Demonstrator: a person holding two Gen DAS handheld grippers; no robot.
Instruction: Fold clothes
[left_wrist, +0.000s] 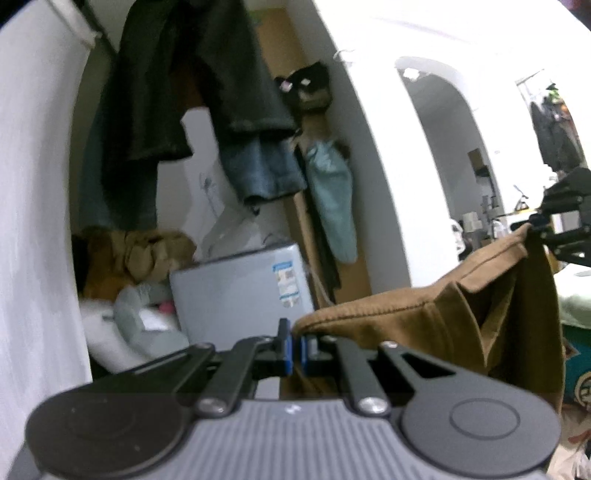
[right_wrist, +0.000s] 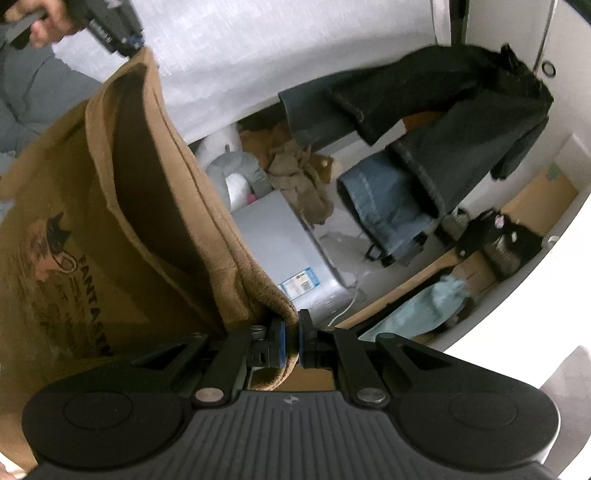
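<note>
- Left wrist view: the left gripper points level into the room, its blue-padded jaws drawn together on a rolled edge of the brown garment; the cloth leaves the jaws to the right and stretches as a raised band toward the right gripper, which shows at the frame's right edge pinching the far corner; from that corner a panel of the garment hangs straight down.
- Same view, surroundings: a white curtain fills the left side close by; dark jackets and jeans hang overhead ahead; a grey box with a label stands just beyond the fingertips, among heaped clothes; to the right an arched white wall opens onto a further room, the freest space in sight.
- Right wrist view: the right gripper is rolled so the room appears tilted; its jaws are clamped on a thick fold of the brown garment, which bulges out behind the pads; the cloth rises to the upper left, printed face with a dark graphic turned toward the camera, up to the left gripper, held by a hand in the corner.
- Same view: the garment hangs in the air between both grippers, touching nothing else visible; the grey box and hanging jeans lie beyond it, to the right.
</note>
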